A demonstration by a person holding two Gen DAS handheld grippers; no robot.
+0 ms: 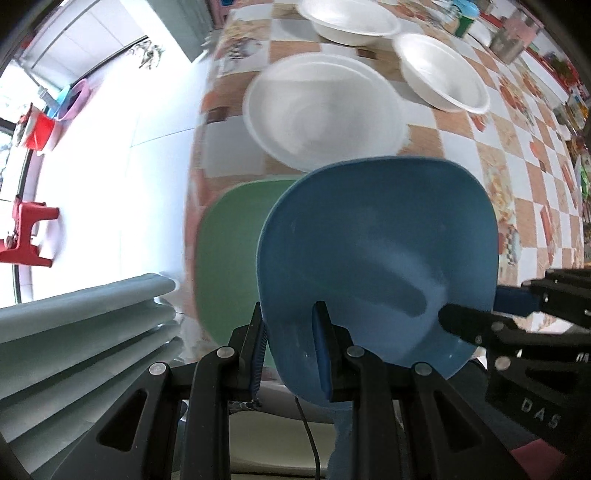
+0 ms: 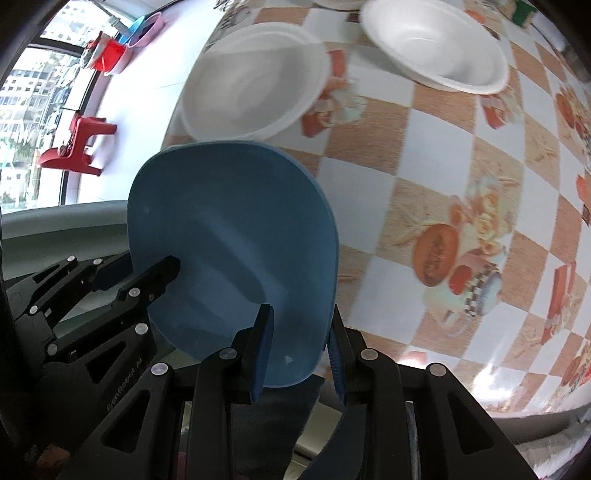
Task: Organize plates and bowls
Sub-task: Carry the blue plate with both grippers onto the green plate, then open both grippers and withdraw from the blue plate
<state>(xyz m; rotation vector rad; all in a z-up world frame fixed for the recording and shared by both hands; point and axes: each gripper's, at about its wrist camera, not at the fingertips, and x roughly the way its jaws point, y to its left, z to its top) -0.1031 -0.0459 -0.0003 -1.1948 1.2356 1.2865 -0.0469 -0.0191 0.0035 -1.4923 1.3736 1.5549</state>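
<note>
Blue, smooth and matte, the plate is a rounded-square plastic piece held tilted above the table's near edge. The left gripper is clamped on its lower rim, one ribbed blue pad on each face. The right gripper straddles the rim at another point; its fingers bracket the plate, but whether they are pressing cannot be told from either view.

Procedure, as judged: the plate appears bound for a stack with its own kind. Keep one firm clamp on the rim. Release the second grip only when the first is secure. Level the plate before lowering it, since a tilted rim will skid on a smooth surface.

Just behind the blue plate lies a green plate of like shape, at the table's near edge. Beyond it, toward the far edge, stand three white bowls: one nearest, one beside it, one farthest. They look like thin foam, light and easily shifted. The tablecloth is glossy, checked in orange and white.
</note>
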